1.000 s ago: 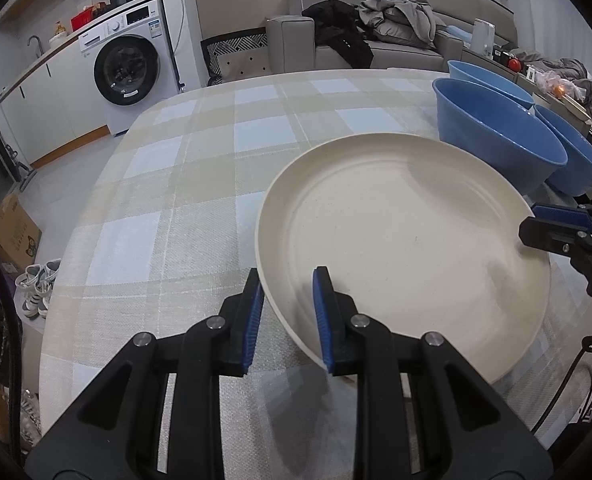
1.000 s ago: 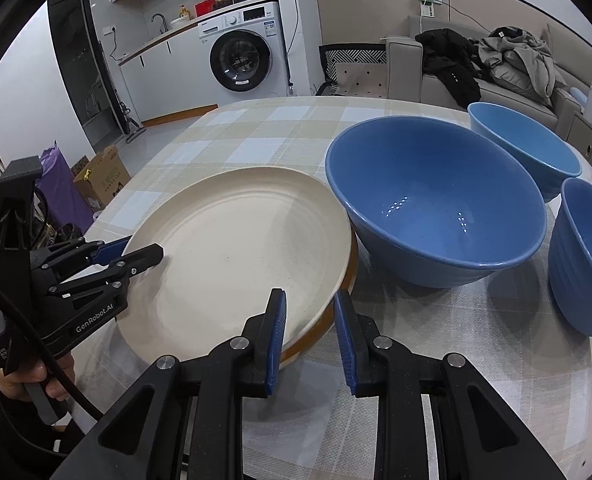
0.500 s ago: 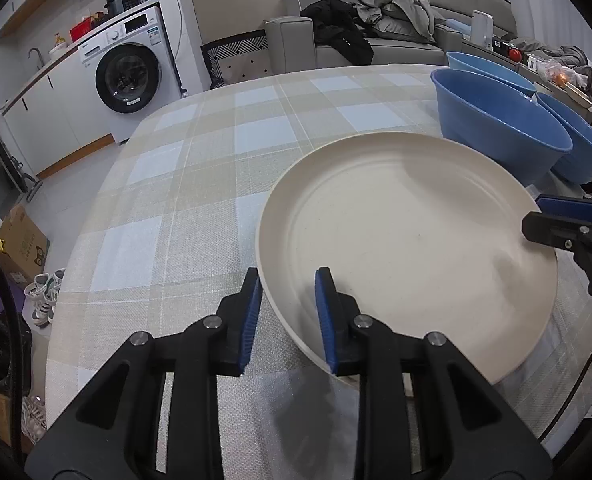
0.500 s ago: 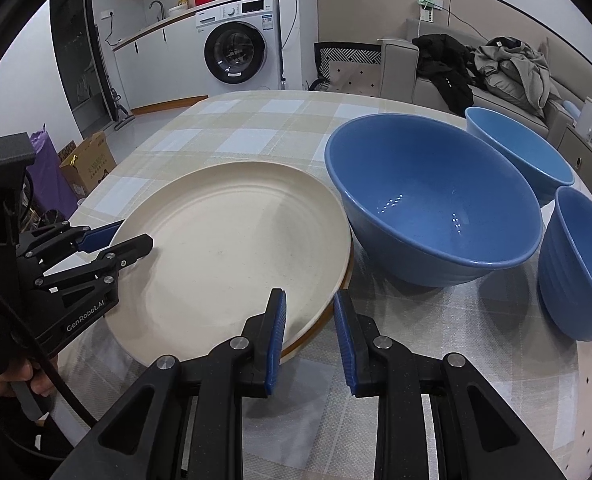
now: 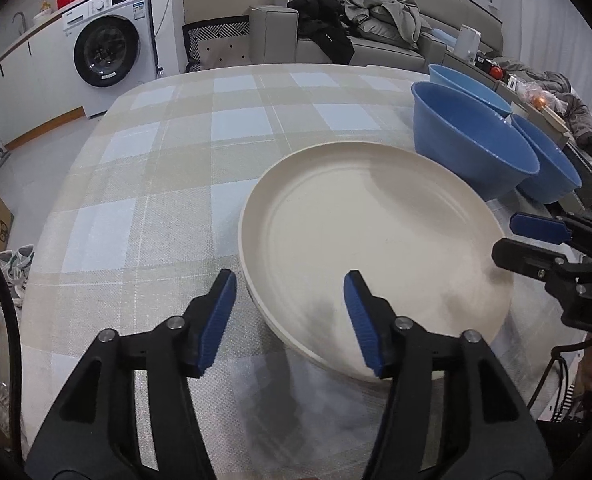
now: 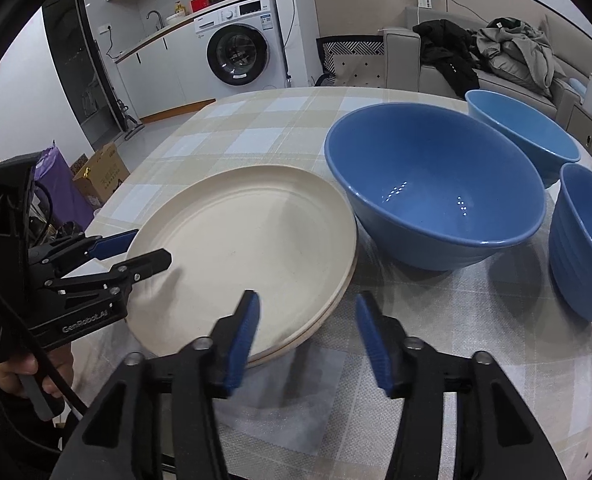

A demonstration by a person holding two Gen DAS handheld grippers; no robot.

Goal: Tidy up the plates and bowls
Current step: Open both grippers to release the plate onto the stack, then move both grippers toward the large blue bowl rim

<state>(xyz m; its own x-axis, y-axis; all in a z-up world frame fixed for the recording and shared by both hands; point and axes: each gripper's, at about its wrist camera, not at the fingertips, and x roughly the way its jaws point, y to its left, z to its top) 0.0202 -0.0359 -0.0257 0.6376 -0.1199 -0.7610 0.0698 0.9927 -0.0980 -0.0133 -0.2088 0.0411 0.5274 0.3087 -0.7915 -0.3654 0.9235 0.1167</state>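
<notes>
On the checked tablecloth (image 5: 168, 184), both grippers gape around the cream plate (image 5: 376, 236): left gripper (image 5: 290, 316) at seven o'clock, right gripper (image 6: 306, 336) at four.

Even, cool indoor light is cast from above in both views, and only soft grey shadows are thrown onto the cream plate (image 5: 376, 236) beneath the left gripper (image 5: 290, 318) and onto the checked tablecloth (image 6: 336, 392) under the right gripper (image 6: 306, 338). Small white glints are picked up inside the big blue bowl (image 6: 436, 196), with no harsh glare elsewhere. Straight lines are bent strongly by the fisheye, the corners are swallowed in black vignette, and slight blur is seen on the near black finger frames while the washing machine (image 6: 238, 50) is kept reasonably sharp.
</notes>
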